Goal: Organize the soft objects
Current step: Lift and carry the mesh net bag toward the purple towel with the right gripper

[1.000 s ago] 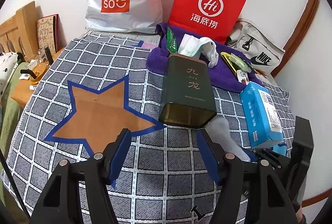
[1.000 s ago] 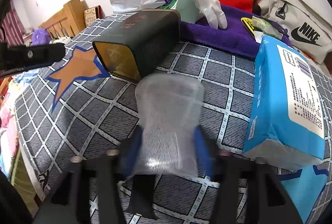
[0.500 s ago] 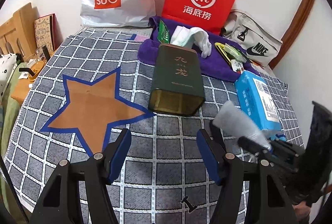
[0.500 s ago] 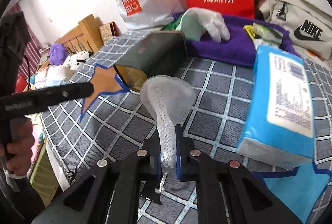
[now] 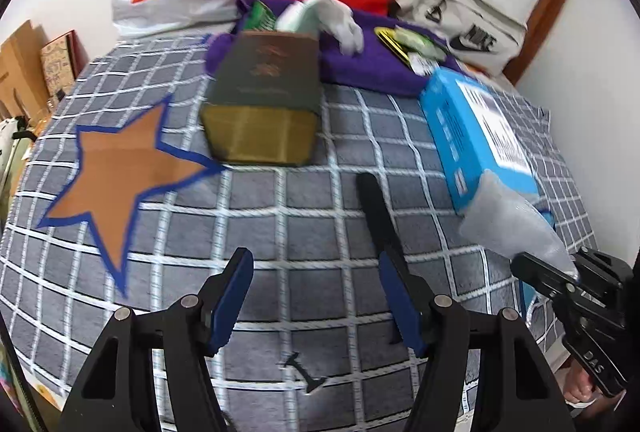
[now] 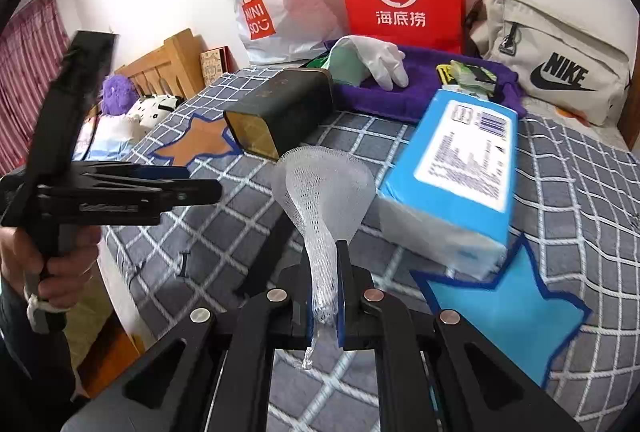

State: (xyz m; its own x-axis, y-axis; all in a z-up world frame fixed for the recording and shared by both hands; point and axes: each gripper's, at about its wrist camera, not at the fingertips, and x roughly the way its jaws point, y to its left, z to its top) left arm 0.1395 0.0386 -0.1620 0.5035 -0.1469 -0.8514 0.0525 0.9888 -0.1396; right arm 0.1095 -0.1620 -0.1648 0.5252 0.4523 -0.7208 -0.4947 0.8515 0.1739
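Grip change: right gripper (image 6: 323, 296) has pinched shut on foam net sleeve (image 6: 322, 188) and lifted it off the blanket (image 6: 560, 192); left gripper (image 5: 316, 300) open, empty. Next prob. the tin (image 6: 280, 112).

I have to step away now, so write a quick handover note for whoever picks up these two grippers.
Right gripper: shut on the white foam mesh sleeve, lifted off the checked blanket.
Left gripper: open, empty, over the blanket.
Dark tin lies on its side, open end facing us, beside the orange star; blue tissue pack partly covers the blue star.
Done: sleeve picked up. Left: place it; white glove waits on the purple towel.
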